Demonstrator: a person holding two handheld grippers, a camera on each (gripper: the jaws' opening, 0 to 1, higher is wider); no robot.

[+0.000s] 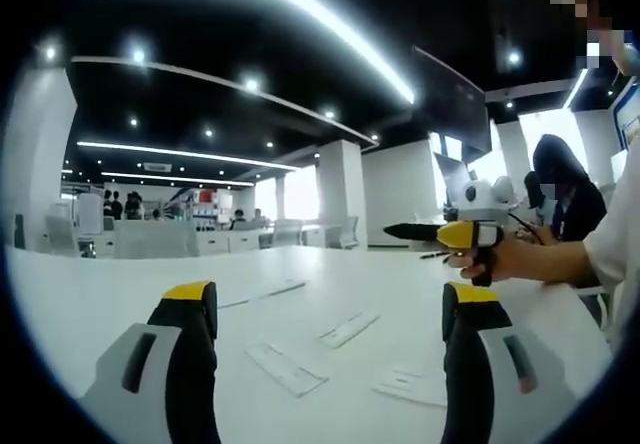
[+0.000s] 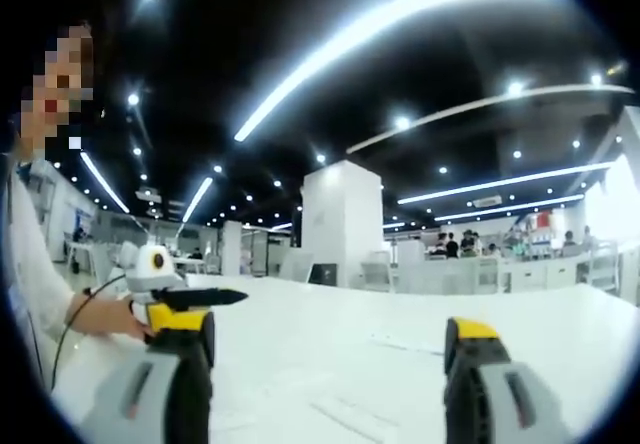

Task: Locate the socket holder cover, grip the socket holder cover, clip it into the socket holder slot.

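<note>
Left gripper (image 1: pixel 330 309): fingers spread wide apart, nothing between them. Both yellow-tipped fingers rise from the bottom of the left gripper view and are held above the table (image 1: pixel 120 284) without touching it.

Right gripper (image 2: pixel 330 339): fingers likewise released and empty, raised over the same white table (image 2: pixel 330 334). In the left gripper view this gripper (image 1: pixel 410 232) enters from the right, carried in a hand (image 1: pixel 505 257) with a white sleeve behind it; its dark fingers point left and are well above the surface.

In the right gripper view the left gripper (image 2: pixel 225 297) appears at the left edge, held in a hand (image 2: pixel 105 316), its dark fingers pointing right.

Task parts: several flat, pale strips lie on the table ahead of the left gripper. One strip (image 1: pixel 287 369) lies between the two fingers, nearest the camera. A second strip (image 1: pixel 348 329) lies just beyond it, angled toward the right. A third flat piece (image 1: pixel 412 385) lies beside the right-hand finger. A long thin strip (image 1: pixel 262 293) lies farther off to the left. Which of these is the cover and which the holder cannot be told. No strip is touched by either gripper.

Surroundings: open office, white pillar (image 2: pixel 340 224), ceiling light strips, people standing at desks in the distance.
</note>
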